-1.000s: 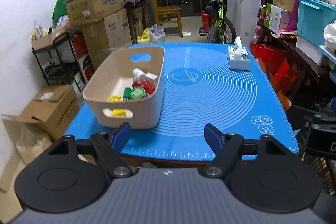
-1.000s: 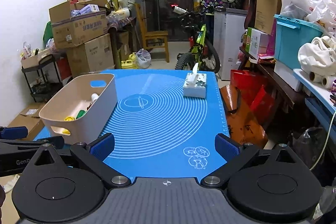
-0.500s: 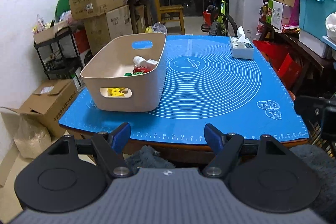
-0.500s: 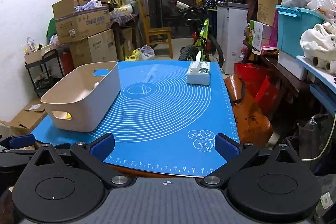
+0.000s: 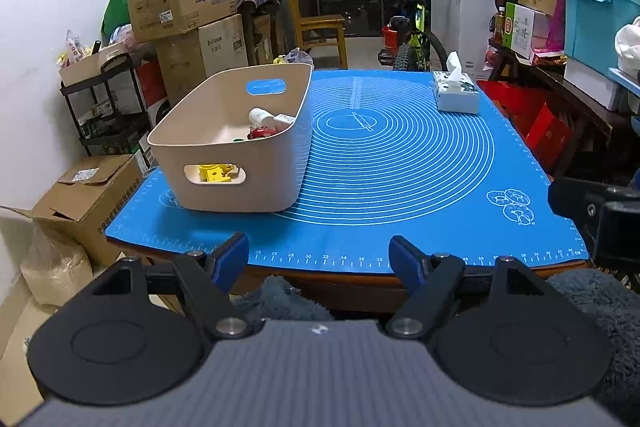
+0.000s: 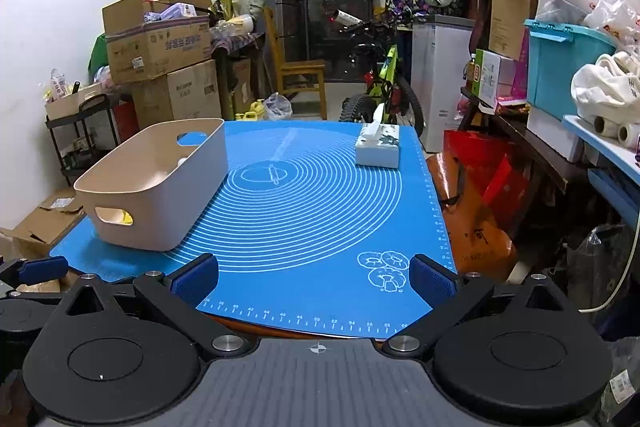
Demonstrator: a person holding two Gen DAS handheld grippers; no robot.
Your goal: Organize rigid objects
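Cluttered storeroom surrounds the blue mat (image 5: 400,163), where the beige bin (image 5: 240,147) at ten o'clock holds the small rigid pieces (image 5: 216,174), so the left gripper (image 5: 319,257) and right gripper (image 6: 314,277) hang empty, jaws apart, off the near edge.

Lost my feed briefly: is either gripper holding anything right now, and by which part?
Nothing is held. The left gripper and right gripper are both open, short of the table.
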